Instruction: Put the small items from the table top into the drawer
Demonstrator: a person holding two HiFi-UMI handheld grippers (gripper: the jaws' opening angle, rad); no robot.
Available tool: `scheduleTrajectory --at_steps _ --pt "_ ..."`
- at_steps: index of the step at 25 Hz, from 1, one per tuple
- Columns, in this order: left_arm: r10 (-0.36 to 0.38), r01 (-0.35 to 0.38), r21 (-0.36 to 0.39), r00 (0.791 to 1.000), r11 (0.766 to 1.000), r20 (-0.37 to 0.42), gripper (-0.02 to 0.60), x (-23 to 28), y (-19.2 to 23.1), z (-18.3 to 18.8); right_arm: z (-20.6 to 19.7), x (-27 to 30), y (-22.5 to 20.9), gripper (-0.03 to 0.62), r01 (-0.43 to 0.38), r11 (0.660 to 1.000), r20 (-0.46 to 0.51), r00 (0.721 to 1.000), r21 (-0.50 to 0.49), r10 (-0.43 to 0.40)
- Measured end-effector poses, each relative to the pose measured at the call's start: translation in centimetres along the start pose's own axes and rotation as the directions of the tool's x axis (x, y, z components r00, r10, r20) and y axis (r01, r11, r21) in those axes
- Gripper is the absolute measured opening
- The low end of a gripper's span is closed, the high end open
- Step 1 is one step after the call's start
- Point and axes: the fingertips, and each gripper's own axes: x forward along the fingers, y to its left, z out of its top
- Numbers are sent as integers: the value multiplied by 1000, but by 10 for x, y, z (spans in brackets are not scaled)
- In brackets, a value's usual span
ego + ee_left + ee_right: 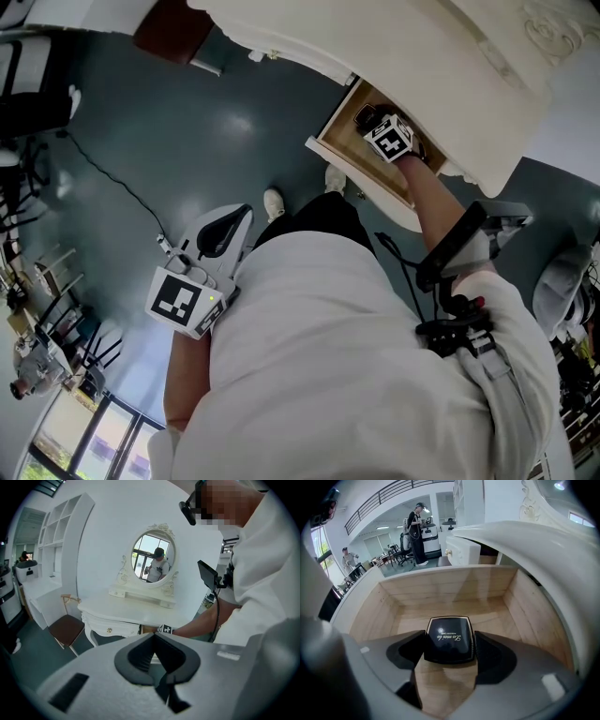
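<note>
We have the right gripper (370, 122) reaching down into the open wooden drawer (454, 585). Its two jaws press against the left and right edges of a black compact (449, 639) with pale script lettering on its lid. The compact is inside the drawer, near the middle of its floor and well clear of its back wall. We cannot tell whether it rests on the drawer bottom or hangs just above it.

The drawer stands open from the white dressing table (136, 611), just under the top. Our left gripper (153, 637) hangs well away from the drawer, over the grey-blue floor (169, 122), pointing toward the drawer. Its jaws meet at the tips with nothing between them.

Above the drawer stands an oval mirror (152, 557). In the left gripper view, a brown-seated chair (65, 627) sits left of the drawer.
</note>
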Motion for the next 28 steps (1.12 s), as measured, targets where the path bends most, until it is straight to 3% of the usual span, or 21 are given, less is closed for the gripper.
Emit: scheduleTrajectory --at_steps 13,17,20,23,25,28 --pt "-24 23 30 1000 999 17 0 -2 -6 1 1 -13 1 345 31 999 23 999 -13 -30" --pt "-62 60 56 997 997 40 0 -7 -5 2 0 -31 7 318 55 999 27 998 -4 -54" --pt "-101 96 76 993 992 59 0 -10 2 3 6 -45 10 255 85 996 36 996 13 -86" --pt "-148 139 111 987 984 69 0 -16 3 4 9 -69 13 143 144 988 55 988 54 -147" --pt "-174 163 129 982 978 75 0 -21 3 3 7 -86 19 33 182 979 62 980 94 -188" --pt "-217 203 149 972 968 87 0 -26 8 0 6 -105 31 2 217 965 65 971 147 -229"
